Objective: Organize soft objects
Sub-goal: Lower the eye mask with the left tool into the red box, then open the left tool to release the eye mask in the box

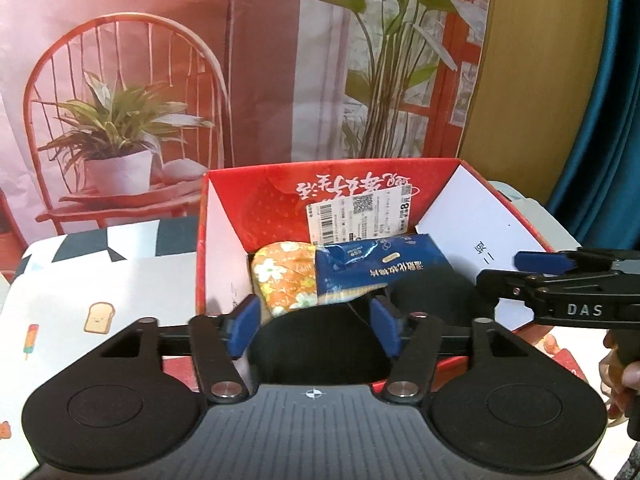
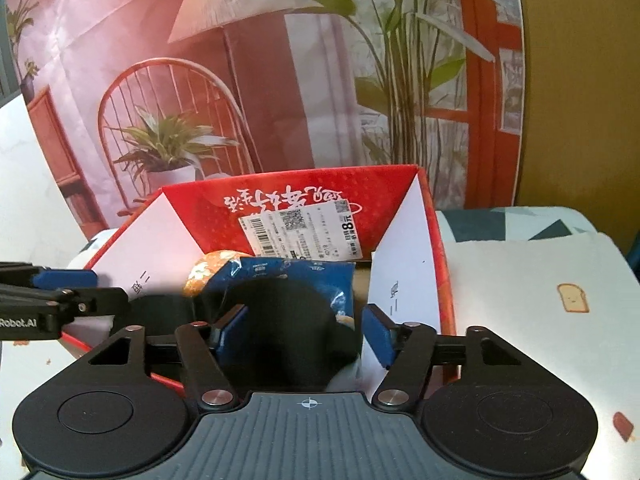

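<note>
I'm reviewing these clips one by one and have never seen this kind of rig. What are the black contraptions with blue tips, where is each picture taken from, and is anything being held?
Each contraption is a hand-held gripper; a person carries one per hand. Each picture comes from a camera on one gripper, looking along its fingers. The left gripper and the right gripper both point into a red box on a patterned tablecloth. Inside lie a blue packet, an orange floral pouch and a black soft item. Both sets of jaws stand apart around the black item, with no pad clearly pressing it, so nothing appears gripped.
</note>
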Tool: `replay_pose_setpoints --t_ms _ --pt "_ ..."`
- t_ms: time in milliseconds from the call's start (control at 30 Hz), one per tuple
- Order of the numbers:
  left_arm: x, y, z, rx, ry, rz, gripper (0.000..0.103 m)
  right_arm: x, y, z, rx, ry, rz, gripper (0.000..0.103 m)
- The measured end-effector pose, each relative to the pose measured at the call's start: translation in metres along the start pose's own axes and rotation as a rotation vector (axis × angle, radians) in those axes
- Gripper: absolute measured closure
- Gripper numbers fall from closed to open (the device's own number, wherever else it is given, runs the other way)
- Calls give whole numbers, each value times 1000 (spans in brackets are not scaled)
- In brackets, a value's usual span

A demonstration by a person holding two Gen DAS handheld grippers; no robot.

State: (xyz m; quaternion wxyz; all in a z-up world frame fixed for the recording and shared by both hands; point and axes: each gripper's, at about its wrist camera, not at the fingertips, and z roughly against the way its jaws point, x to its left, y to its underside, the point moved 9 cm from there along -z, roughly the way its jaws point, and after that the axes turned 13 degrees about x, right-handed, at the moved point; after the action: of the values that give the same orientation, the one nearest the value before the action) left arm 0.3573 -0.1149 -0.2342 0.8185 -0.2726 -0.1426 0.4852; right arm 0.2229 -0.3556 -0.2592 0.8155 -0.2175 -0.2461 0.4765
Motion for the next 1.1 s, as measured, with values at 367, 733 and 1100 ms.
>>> replay_pose_setpoints --t_ms 367,733,1100 --pt "8 15 29 -44 -25 21 4 12 6 31 -87 10 50 0" --pt "21 61 43 -15 -14 63 4 28 42 51 -163 -3 37 0" --pt "25 104 26 56 35 112 4 47 86 50 -138 -29 55 0"
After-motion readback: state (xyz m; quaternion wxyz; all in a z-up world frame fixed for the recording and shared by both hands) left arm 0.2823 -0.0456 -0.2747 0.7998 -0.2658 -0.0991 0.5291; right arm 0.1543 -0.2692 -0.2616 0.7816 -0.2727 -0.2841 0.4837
